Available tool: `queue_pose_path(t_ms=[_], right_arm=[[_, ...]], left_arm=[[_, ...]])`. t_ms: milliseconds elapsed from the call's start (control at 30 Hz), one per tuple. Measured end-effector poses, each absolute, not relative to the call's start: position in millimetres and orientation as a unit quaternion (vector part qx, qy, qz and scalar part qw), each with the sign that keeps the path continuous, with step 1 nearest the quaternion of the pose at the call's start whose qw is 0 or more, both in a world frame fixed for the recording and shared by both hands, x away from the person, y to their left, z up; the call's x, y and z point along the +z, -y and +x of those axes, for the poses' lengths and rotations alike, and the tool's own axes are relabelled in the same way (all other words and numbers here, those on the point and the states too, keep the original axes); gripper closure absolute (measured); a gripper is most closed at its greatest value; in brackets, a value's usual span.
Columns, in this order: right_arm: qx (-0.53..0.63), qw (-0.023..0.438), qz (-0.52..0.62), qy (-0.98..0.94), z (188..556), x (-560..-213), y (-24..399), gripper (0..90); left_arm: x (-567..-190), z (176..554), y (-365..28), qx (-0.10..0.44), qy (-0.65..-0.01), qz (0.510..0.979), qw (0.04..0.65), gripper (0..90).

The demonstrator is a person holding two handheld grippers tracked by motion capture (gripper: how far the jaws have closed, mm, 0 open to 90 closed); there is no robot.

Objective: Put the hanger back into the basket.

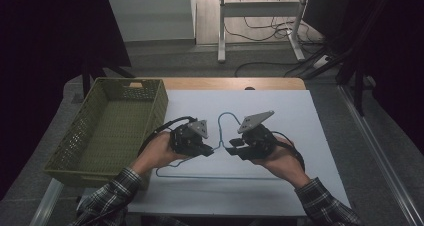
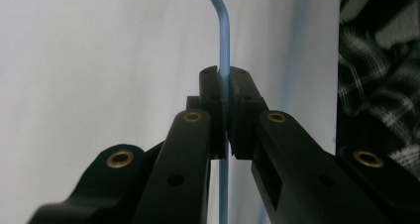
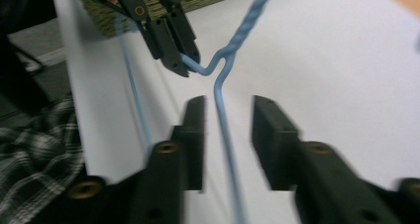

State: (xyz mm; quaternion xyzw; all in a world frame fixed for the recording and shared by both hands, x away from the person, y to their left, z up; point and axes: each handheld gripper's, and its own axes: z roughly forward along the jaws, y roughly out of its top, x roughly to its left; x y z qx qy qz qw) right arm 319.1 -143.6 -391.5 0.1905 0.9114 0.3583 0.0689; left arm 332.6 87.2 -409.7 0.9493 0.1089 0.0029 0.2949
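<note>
Basket (image 1: 107,131) of olive-green plastic mesh sits at the far left of my tabletop (image 1: 310,136), overhanging the white sheet's left edge, with nothing visible inside it.

Just to its right, my left hand (image 1: 157,153) holds the left tool (image 1: 209,151), its grey three-cornered plate tilted up. Seen from the left gripper view, this tool (image 2: 227,110) is clamped tight on the blue wire hanger (image 2: 225,40): both black pads press the thin wire from either side, no gap showing, and the wire runs straight up past the jaw tips before bending off at the top edge.

In the high view, the blue wire hanger (image 1: 225,117) lies across the middle of the white sheet, its hook curling up between my two tools and its long bottom bar running along the sheet toward me.

At right, my right hand (image 1: 282,158) carries the right tool (image 1: 234,150), pointed inward at the left one, tips nearly meeting. In the right gripper view, this tool (image 3: 228,130) stands moderately open, the hanger's shoulder wire passing down the gap between the pads without clearly touching either. Beyond it the twisted neck (image 3: 247,23) rises, and the left tool (image 3: 181,65) bites the other shoulder just beside the twist.

Plaid sleeves (image 1: 325,206) frame the bottom.
</note>
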Motion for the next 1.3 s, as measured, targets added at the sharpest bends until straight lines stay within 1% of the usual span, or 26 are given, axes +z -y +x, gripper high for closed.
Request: queue_pose_path(t_ms=[33,67,133,167,200,233,267,333,367,400,433,467,533,567,633,667,900,933,967,1267,1300], right_arm=[[0.358,0.069,0.190,-0.911,319.1,-391.5,143.6,63.2],[0.370,0.082,0.195,-0.904,317.8,-387.6,149.2,53.4],[0.378,0.092,0.204,-0.898,316.9,-383.0,155.9,48.9],[0.378,0.092,0.204,-0.898,316.9,-383.0,155.9,48.9],[0.390,0.102,0.213,-0.890,315.5,-378.5,163.3,42.5],[0.390,0.102,0.213,-0.890,315.5,-378.5,163.3,42.5],[0.394,0.103,0.216,-0.888,314.5,-377.0,165.9,40.9],[0.405,0.105,0.229,-0.879,308.5,-372.4,177.2,33.7],[0.409,0.107,0.232,-0.876,306.9,-371.9,179.6,31.6],[0.409,0.107,0.232,-0.876,306.9,-371.9,179.6,31.6],[0.411,0.108,0.240,-0.873,304.3,-371.7,183.8,29.4],[0.413,0.112,0.255,-0.867,301.0,-372.8,190.3,24.3],[0.416,0.113,0.263,-0.863,298.9,-374.8,196.0,20.0],[0.416,0.113,0.263,-0.863,298.9,-374.8,196.0,20.0],[0.416,0.124,0.280,-0.856,296.0,-378.5,205.0,13.4],[0.419,0.124,0.286,-0.853,295.2,-379.3,207.7,11.5],[0.432,0.127,0.310,-0.837,290.3,-385.5,220.6,6.4],[0.434,0.126,0.312,-0.836,289.3,-386.7,222.3,5.7],[0.434,0.126,0.312,-0.836,289.3,-386.7,222.3,5.7],[0.432,0.123,0.328,-0.831,282.6,-399.6,233.9,5.3],[0.431,0.124,0.329,-0.831,281.9,-400.8,235.0,5.4]], left_arm=[[-409.7,332.6,-87.2,0.003,-0.109,0.949,0.295,87.3],[-408.8,334.5,-87.0,0.004,-0.132,0.946,0.297,87.3],[-407.5,338.0,-89.5,0.001,-0.161,0.939,0.303,87.3],[-407.5,338.0,-89.5,0.001,-0.161,0.939,0.303,87.3],[-406.2,339.9,-92.2,0.002,-0.178,0.933,0.314,87.3],[-406.2,339.9,-92.2,0.002,-0.178,0.933,0.314,87.3],[-403.5,342.4,-95.3,-0.002,-0.195,0.927,0.321,87.3],[-397.3,344.3,-101.2,0.001,-0.212,0.918,0.335,87.3],[-394.2,344.7,-104.1,0.006,-0.227,0.911,0.345,87.3],[-394.2,344.7,-104.1,0.006,-0.227,0.911,0.345,87.3],[-391.2,346.1,-107.8,0.004,-0.235,0.906,0.352,87.3],[-387.7,346.7,-111.7,0.009,-0.248,0.899,0.359,87.3],[-382.9,348.4,-118.0,0.015,-0.261,0.894,0.364,87.3],[-382.9,348.4,-118.0,0.015,-0.261,0.894,0.364,87.3],[-374.5,349.8,-127.0,0.023,-0.281,0.884,0.373,87.4],[-372.4,350.0,-129.2,0.025,-0.286,0.881,0.376,87.4],[-352.2,351.9,-149.2,0.050,-0.314,0.864,0.390,87.3],[-345.6,352.8,-159.5,0.058,-0.325,0.857,0.395,87.4],[-345.6,352.8,-159.5,0.058,-0.325,0.857,0.395,87.4],[-334.7,356.5,-216.6,0.101,-0.387,0.827,0.394,87.4],[-334.7,356.5,-216.6,0.101,-0.387,0.827,0.394,87.4]])
